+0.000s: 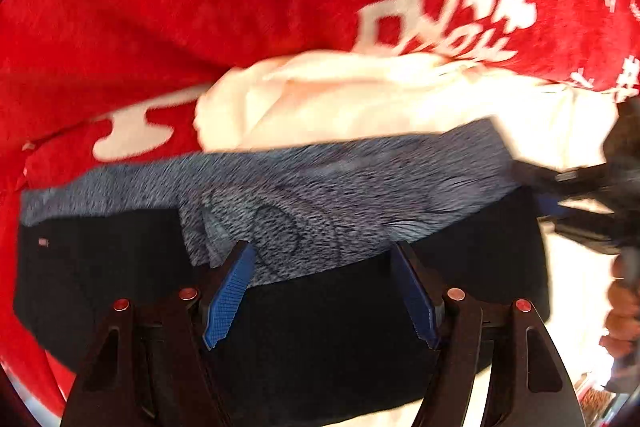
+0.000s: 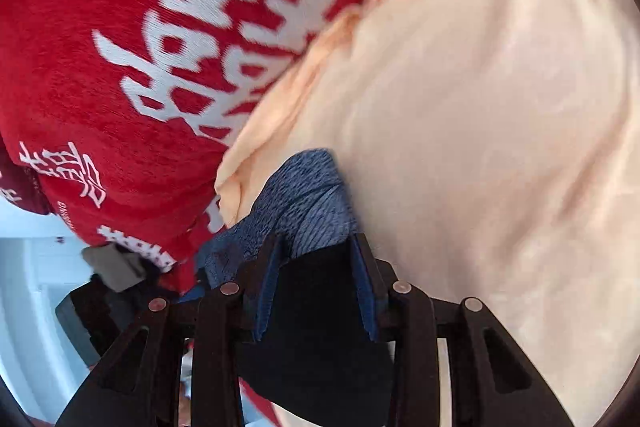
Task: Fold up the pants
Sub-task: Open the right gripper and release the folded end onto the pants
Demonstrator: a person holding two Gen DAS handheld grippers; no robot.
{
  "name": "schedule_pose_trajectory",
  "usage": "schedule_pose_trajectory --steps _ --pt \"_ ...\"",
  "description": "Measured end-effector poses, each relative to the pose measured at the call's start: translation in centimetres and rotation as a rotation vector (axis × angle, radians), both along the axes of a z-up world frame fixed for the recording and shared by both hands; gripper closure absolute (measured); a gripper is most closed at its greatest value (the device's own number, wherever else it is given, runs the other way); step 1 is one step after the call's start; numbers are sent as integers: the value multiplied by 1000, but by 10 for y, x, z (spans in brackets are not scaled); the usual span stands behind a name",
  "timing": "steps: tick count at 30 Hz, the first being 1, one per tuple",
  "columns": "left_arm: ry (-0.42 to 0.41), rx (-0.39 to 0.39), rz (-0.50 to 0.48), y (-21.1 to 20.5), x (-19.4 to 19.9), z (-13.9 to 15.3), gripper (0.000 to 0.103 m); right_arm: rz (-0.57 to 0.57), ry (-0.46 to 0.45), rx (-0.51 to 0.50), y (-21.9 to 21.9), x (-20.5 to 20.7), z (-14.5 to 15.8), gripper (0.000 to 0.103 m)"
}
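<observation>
The dark navy pants with a blue-grey knit inside (image 1: pixel 304 195) are laid on a cream cloth (image 1: pixel 360 99), which is spread over a red fuzzy blanket with white letters (image 1: pixel 160 7). The pants are seen as a long band running left to right across the left wrist view, w/ the knit inside turned up along the far edge.

The left gripper (image 1: pixel 324 251) is pointed almost straight down over the middle of that band. Its blue pads are held wide apart, and the cloth is seen between them, but no pinch is seen, so nothing is held by it.

The right gripper (image 2: pixel 316 243) is at the right end of the band. Dark navy cloth is seen bunched between its pads, which are set close together; it looks gripped, but blur makes this hard to be sure of.

So the right end is nearer the right hand, and the long line of the pants runs from it toward the left. A fold would prob. be made along that line.

Only in the left view is the whole band shown, plus the right gripper at the edge. Only in the right view is the bunched corner shown up close, plus a pale floor below.
</observation>
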State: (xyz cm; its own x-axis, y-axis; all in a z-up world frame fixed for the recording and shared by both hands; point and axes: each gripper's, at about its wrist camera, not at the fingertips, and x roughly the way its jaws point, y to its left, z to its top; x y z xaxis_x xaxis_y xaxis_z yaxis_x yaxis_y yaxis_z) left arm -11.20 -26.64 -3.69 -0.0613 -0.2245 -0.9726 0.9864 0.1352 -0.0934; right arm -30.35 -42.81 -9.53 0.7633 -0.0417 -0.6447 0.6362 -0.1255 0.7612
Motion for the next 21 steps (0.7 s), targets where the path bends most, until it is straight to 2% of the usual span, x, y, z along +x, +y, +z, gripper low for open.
schedule_pose_trajectory --steps 3,4,6,8,9,10,11,13,16,17,21 --pt "-23 -6 -45 10 0 -6 31 25 -76 -16 1 6 17 70" --pt "-49 -11 -75 12 -4 -8 31 59 -67 -42 3 10 28 71" --pt "-89 -13 -110 13 -12 -9 31 127 82 -100 3 23 38 71" --pt "-83 -13 -93 12 -10 -9 31 192 298 -141 0 36 32 71" --pt "-64 -16 -81 11 -7 -8 31 198 338 -147 -1 41 26 71" --pt "-55 -17 -77 12 -6 -7 31 196 365 -160 0 45 24 69" --pt "-48 -15 -80 12 -5 -6 31 191 400 -181 2 49 25 60" --pt "-57 -11 -86 14 -3 -3 31 175 451 -198 6 56 29 51" --pt "-67 3 -65 18 5 1 28 163 448 -180 12 54 37 50" --pt "-61 13 -54 21 7 2 21 173 466 -185 15 56 41 49" --pt "-52 35 -18 34 20 2 21 190 520 -203 32 65 57 48"
